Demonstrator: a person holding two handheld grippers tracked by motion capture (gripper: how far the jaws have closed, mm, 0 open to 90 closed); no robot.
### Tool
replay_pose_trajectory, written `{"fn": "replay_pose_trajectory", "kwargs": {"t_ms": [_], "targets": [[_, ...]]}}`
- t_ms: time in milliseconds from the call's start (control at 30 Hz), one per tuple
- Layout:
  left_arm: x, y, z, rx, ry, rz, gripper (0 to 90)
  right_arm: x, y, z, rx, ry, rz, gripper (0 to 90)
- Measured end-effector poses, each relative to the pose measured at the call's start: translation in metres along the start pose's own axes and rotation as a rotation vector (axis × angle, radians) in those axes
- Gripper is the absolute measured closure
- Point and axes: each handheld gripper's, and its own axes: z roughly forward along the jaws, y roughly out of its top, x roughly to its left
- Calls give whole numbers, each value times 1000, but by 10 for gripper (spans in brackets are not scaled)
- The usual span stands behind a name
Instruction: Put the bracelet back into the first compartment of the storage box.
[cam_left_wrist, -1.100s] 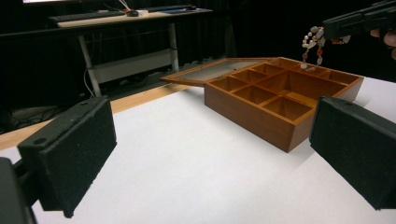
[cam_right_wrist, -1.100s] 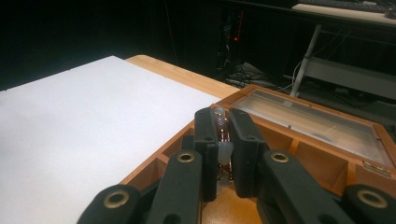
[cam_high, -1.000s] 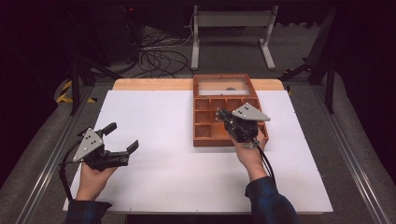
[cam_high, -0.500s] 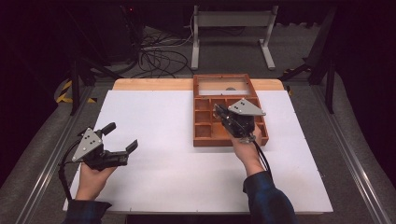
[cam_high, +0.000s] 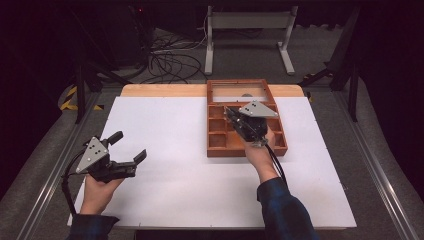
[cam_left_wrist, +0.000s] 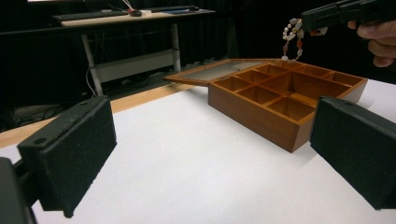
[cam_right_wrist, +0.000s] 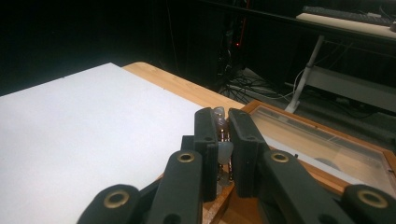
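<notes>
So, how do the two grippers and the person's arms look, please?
Both the left gripper and the right gripper are black, each with a grey three-cornered plate on top and a black cable trailing back. The left gripper's pads are flat, rectangular and rough-textured. The right gripper's arms carry brass-coloured rivets. The person wears dark blue sleeves.

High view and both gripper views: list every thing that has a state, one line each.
Wooden box: open, lid laid flat behind it on the table.
Bead string: lifted, dangling above the box compartments.
Right gripper: jaws shut on the bead string, held over the box.
Left gripper: jaws wide open, holding nothing, over the white sheet, apart from the box.
</notes>
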Motion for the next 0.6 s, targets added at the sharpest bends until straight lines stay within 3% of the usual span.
{"fn": "replay_pose_trajectory", "kwargs": {"t_ms": [600], "targets": [[1, 0, 0, 3, 2, -1, 14, -4, 8, 15, -8, 5, -7, 832]]}}
